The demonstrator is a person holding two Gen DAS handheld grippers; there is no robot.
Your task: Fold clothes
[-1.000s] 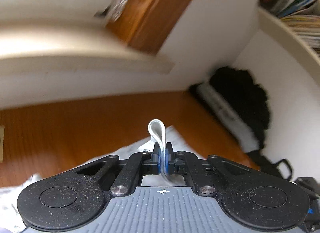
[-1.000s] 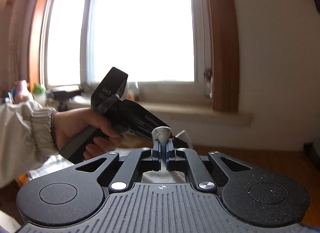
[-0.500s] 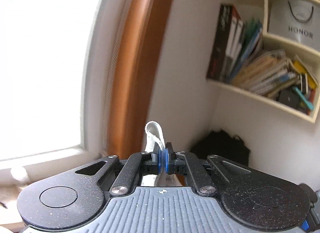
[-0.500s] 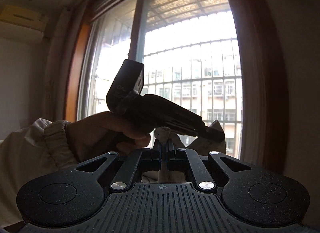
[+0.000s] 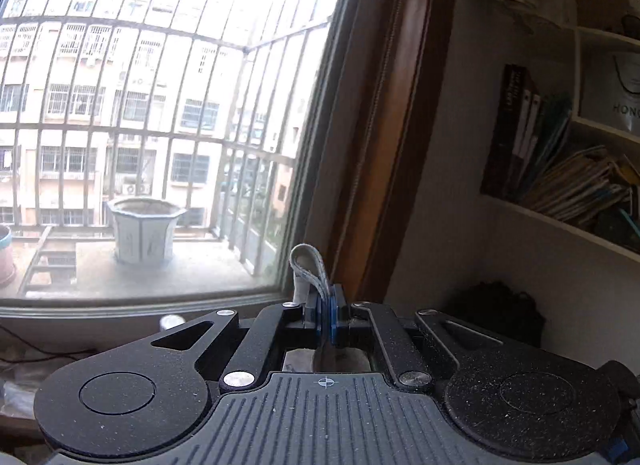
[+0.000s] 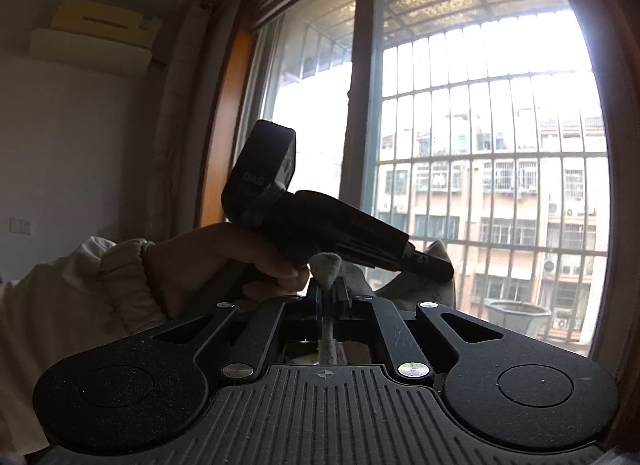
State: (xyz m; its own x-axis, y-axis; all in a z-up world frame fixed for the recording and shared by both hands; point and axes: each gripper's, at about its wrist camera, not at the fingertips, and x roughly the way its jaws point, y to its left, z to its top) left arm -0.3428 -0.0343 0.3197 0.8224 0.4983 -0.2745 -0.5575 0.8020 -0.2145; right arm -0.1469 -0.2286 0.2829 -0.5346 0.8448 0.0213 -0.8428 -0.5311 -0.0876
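Left wrist view: my left gripper (image 5: pixel 327 311) is clamped on a pale garment (image 5: pixel 308 269); a doubled loop of its edge stands up at 12 o'clock from the pads, and the rest hangs out of sight below. Beyond, at 10 o'clock, is the barred window (image 5: pixel 140 125); at 2 o'clock, a bookshelf (image 5: pixel 568 193).

In the right wrist view, my right gripper (image 6: pixel 329 303) is likewise pinched shut on a bunched fold of the same cloth, with the left unit and the hand (image 6: pixel 224 261) holding it at 11 o'clock.

Handling, as a judgement: the fabric is light, soft and limp. It will sag between the two grips and could slip from a shallow pinch. Take hold at hems or corners, where the layers are thickest.
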